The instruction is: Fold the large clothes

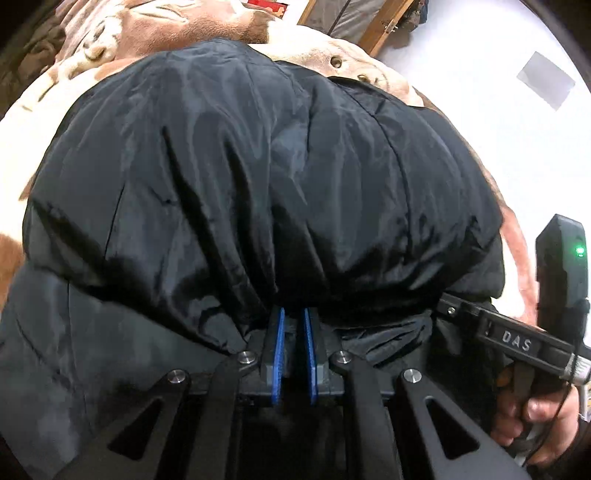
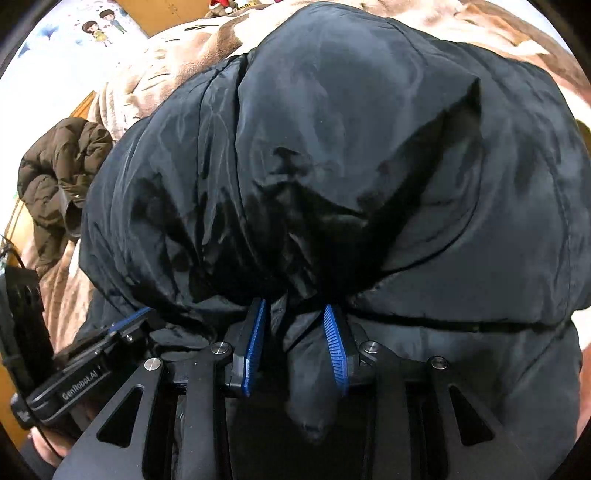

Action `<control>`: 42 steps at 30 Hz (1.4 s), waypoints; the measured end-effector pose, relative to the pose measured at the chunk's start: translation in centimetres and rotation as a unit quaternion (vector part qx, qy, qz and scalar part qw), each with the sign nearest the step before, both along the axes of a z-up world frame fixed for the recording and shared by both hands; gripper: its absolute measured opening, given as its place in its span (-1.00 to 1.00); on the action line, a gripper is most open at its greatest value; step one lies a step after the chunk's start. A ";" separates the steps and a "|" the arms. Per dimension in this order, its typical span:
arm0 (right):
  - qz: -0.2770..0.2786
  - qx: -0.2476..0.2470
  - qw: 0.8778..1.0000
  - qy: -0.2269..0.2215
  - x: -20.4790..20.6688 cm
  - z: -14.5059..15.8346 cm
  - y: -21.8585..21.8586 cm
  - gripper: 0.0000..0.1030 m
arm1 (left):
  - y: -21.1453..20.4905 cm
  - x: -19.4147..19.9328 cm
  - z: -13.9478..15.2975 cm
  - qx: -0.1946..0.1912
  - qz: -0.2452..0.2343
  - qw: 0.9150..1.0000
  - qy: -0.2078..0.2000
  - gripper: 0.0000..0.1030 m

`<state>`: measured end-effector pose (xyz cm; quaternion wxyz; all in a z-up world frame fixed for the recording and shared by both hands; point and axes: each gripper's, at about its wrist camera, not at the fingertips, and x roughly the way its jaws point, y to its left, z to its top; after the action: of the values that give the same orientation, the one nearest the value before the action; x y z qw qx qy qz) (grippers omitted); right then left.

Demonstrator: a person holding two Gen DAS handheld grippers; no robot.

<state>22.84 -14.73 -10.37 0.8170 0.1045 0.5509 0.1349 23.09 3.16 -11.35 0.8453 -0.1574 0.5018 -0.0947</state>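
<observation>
Both my claws, left (image 1: 294, 314) and right (image 2: 295, 314), are clamped on the black jacket (image 1: 258, 166) on the blanket (image 1: 129, 33), but that slick puffy fabric could slip out.

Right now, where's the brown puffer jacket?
Right wrist view, far left: the brown puffer jacket lies bunched on the beige blanket, beside the black coat.

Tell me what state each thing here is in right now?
Black jacket: bunched and puffed up on the blanket, its edge gathered in both claws.
Left claw: nearly shut, pinching a thin fold of jacket.
Right claw: partly open, with a thick wad of jacket between its pads.
Brown jacket: crumpled in a heap, untouched.
Blanket: spread out, rumpled.
</observation>
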 end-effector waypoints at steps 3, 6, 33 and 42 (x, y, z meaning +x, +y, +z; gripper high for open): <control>0.003 -0.008 1.000 -0.003 0.1 -0.6 0.1 -0.37 | -0.3 1.0 -0.6 0.015 0.005 1.000 -0.003 -0.73; 0.015 -0.020 1.000 0.003 -0.3 0.3 0.3 -0.37 | -0.4 0.9 -0.2 0.016 0.005 1.000 -0.001 -0.73; -0.052 -0.095 0.991 -0.078 4.5 2.9 -5.7 -0.37 | 8.0 3.8 1.8 0.063 0.090 0.993 -0.053 -0.26; -0.052 -0.081 0.984 -0.149 3.9 10.5 -6.1 -0.37 | 9.2 3.3 8.3 0.074 0.080 0.989 -0.098 -0.27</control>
<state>26.75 -20.85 0.09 0.9017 0.0446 0.4256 0.0616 26.40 12.41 -3.06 0.9047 -0.1241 0.4076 -0.0051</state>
